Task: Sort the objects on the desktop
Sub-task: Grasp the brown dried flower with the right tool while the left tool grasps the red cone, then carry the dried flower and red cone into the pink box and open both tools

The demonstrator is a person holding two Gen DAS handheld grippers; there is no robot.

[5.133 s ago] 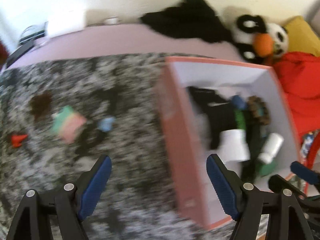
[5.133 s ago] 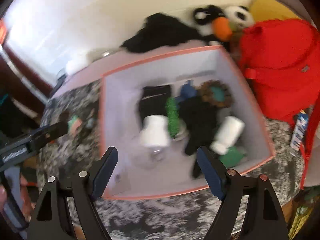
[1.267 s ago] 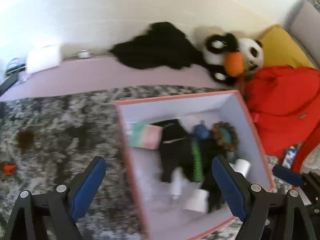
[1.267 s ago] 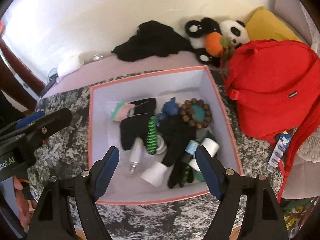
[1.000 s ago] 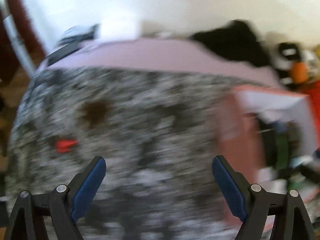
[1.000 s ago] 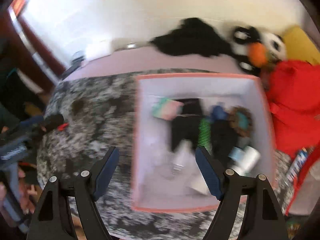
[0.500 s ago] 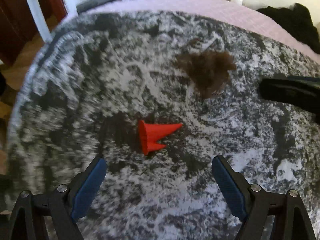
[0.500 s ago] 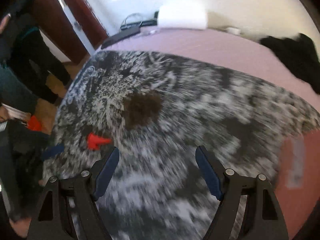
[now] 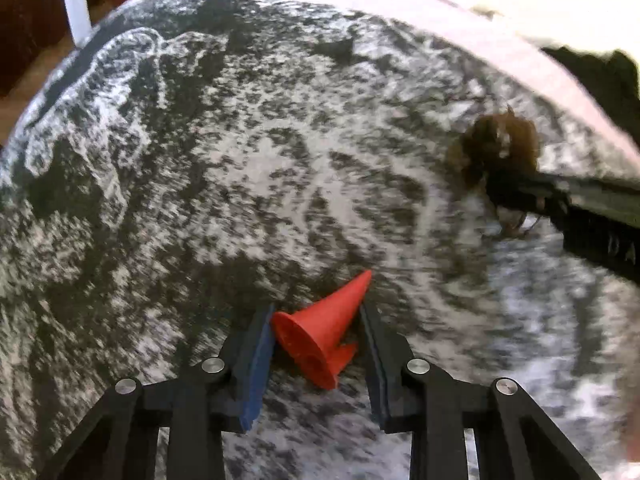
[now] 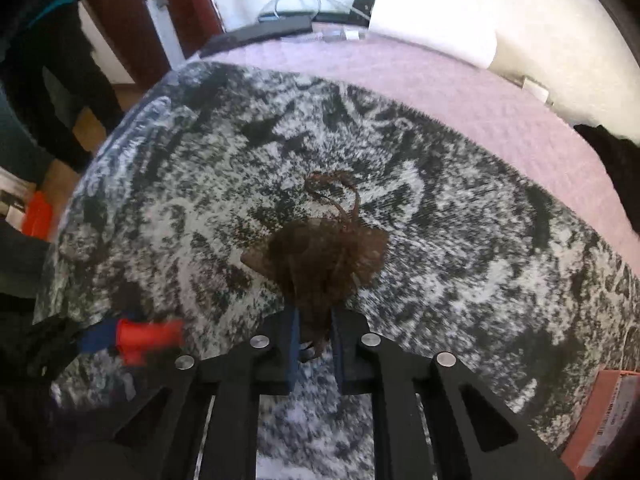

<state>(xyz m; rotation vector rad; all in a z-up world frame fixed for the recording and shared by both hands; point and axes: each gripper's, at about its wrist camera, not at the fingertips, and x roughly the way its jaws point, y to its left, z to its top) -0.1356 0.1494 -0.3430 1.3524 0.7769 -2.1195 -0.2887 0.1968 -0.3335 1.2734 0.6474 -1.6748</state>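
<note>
A small red cone [image 9: 324,332] lies on its side on the black-and-white mottled tabletop [image 9: 240,160]. My left gripper [image 9: 318,320] is shut on it, one pad touching each side. The cone also shows blurred in the right wrist view [image 10: 146,338]. A brown mesh pouch [image 10: 324,264] with a drawstring lies mid-table. My right gripper [image 10: 314,324] is shut on the pouch's near edge. In the left wrist view the pouch [image 9: 500,152] sits at the right with the right gripper's black arm on it.
A pink cloth strip [image 10: 440,80] runs along the table's far side, with a black device [image 10: 272,28] and cables beyond it. A corner of the pink box [image 10: 600,420] shows at the lower right. Black fabric [image 9: 600,76] lies at the far right. The floor drops off at the left.
Both grippers swung left from the pink box, came down to the table and closed: the left on the red cone, the right on the brown pouch.
</note>
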